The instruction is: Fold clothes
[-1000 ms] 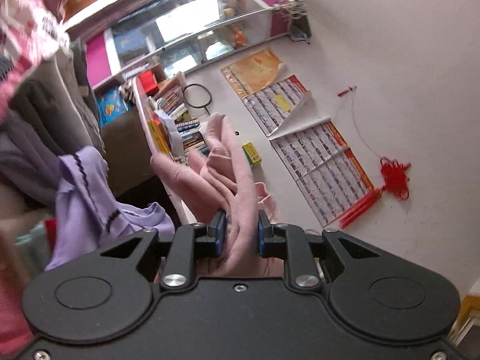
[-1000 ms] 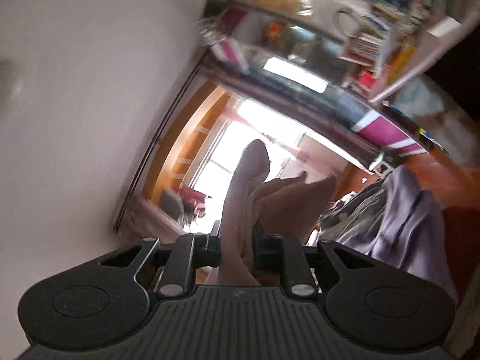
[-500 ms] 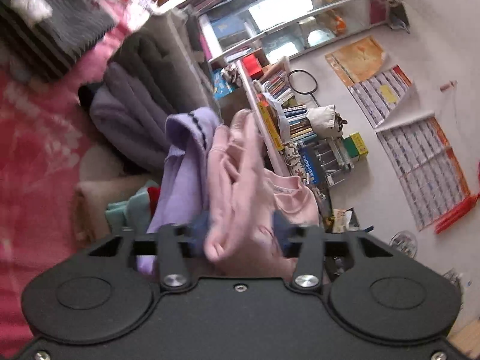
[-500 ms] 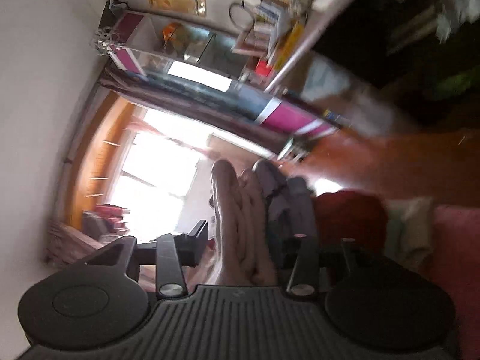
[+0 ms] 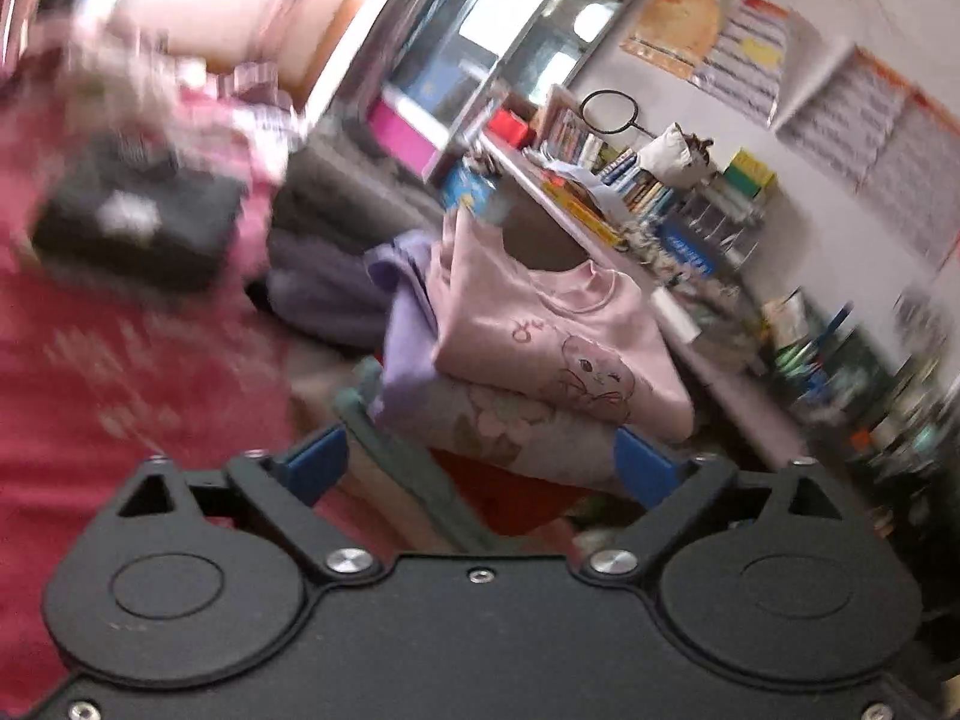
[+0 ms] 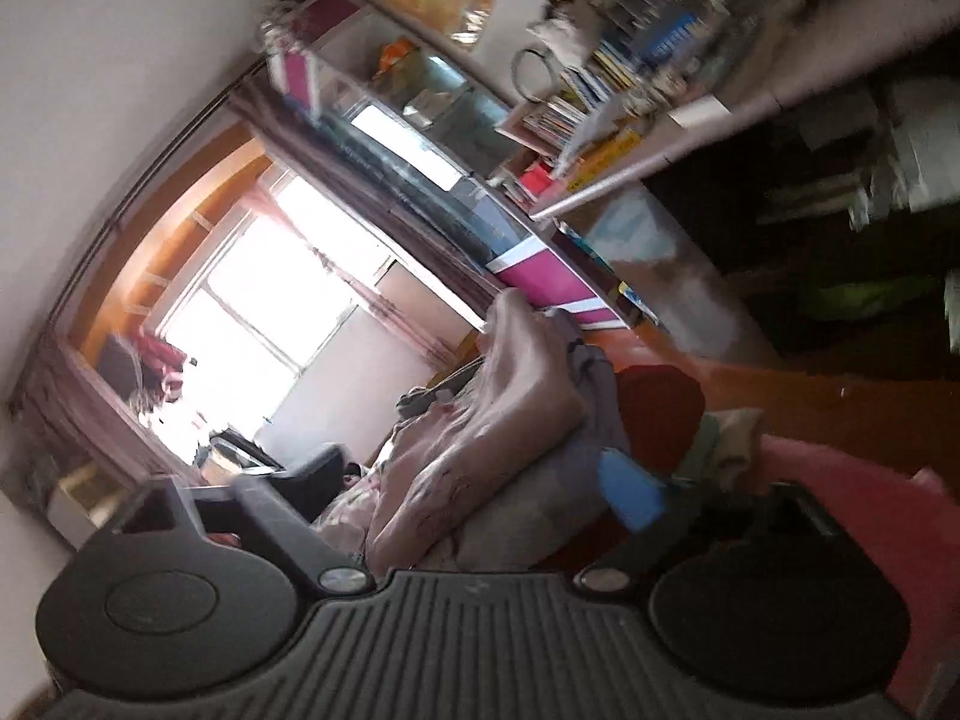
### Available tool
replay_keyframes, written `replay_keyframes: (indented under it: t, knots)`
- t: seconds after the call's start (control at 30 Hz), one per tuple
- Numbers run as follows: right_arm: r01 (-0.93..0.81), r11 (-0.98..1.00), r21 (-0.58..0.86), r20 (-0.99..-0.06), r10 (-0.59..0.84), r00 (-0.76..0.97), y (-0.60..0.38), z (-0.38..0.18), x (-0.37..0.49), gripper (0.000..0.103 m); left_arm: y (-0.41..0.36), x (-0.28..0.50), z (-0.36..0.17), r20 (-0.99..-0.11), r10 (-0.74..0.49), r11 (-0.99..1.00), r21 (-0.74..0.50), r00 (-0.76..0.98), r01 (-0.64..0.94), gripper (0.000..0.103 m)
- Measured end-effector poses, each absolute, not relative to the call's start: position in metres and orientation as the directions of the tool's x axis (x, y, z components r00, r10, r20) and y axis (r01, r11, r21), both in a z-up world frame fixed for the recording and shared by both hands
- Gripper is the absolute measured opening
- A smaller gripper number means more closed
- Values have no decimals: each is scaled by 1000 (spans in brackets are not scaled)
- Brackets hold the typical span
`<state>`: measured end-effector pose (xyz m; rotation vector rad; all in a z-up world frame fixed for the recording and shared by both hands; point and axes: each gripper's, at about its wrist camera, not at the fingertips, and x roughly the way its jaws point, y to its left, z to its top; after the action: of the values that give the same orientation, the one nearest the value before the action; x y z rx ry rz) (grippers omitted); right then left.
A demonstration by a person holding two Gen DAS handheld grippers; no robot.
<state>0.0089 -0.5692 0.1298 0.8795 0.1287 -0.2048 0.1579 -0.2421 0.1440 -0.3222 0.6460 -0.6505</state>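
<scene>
A folded pink sweatshirt with a cartoon print lies on top of a stack of folded clothes, with a lilac garment beside it. My left gripper is open and empty, just in front of the stack. In the right wrist view the same pink sweatshirt lies on the stack between my right gripper's spread fingers. My right gripper is open; its blue pad stands clear of the cloth.
A red patterned bedspread covers the bed. A dark folded garment and grey clothes lie at the back. A cluttered desk with books stands right of the stack. A bright window shows in the right wrist view.
Both grippers have opened and let go of the pink sweatshirt, which now lies on the stack. Both have drawn back a little from it.
</scene>
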Motion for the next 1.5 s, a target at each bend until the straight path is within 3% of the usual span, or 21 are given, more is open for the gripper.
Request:
replay_keyframes:
  t: [0.1,0.3,0.6,0.93,1.5]
  knots:
    - [249,685,685,-227,-125,966,-550,154,-6,103,-244,140,160,-460,-595,804,-368,659,468,103]
    - [333,795,507,-344,-168,924,-518,185,-13,103,-245,113,186,-440,-604,791,-229,665,567,103]
    - [423,835,353,-440,-251,862,-485,206,-29,103,-248,96,197,-445,-552,818,-127,705,560,103]
    - [419,869,264,-446,-276,852,-466,219,-32,103,-250,84,199,-454,-563,804,-109,690,584,103]
    - [418,872,253,-461,-271,845,-454,221,-38,103,-240,82,194,-468,-568,806,-151,677,572,103]
